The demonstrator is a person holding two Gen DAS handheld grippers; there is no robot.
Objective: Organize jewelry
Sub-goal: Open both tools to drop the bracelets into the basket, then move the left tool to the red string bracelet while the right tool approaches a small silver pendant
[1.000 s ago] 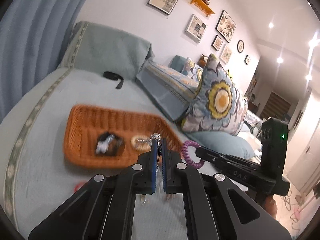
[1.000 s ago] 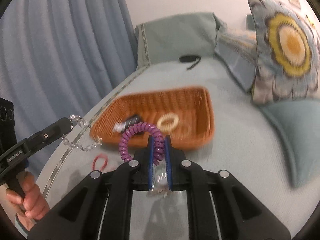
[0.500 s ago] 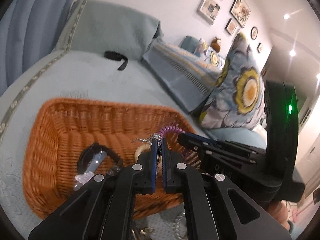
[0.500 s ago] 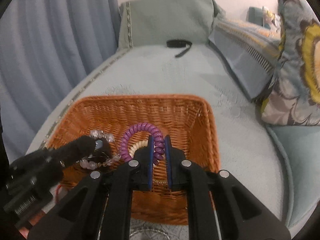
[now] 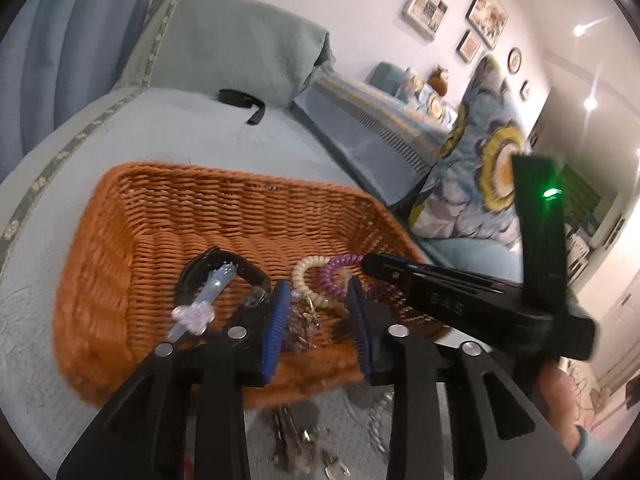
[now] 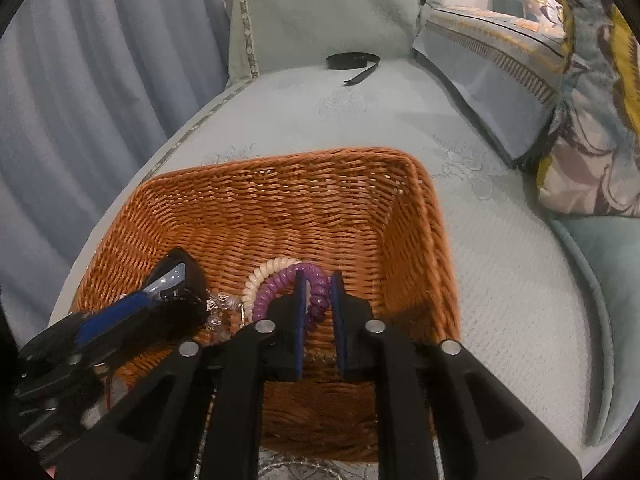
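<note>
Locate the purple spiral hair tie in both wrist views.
Left wrist: purple spiral hair tie lies in the wicker basket, center-right, beside the cream spiral tie.
Right wrist: bottom center, between the open jaws.
Shared landmark: black strap.

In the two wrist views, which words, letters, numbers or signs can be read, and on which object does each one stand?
"DAS": pale raised letters on the side of the right gripper, seen in the left wrist view; blurred, so this reading is uncertain.
Wall clock: its dial is too small to read.
Framed pictures: any text is too small and blurred to read.
Right wrist view: no text visible.
</note>
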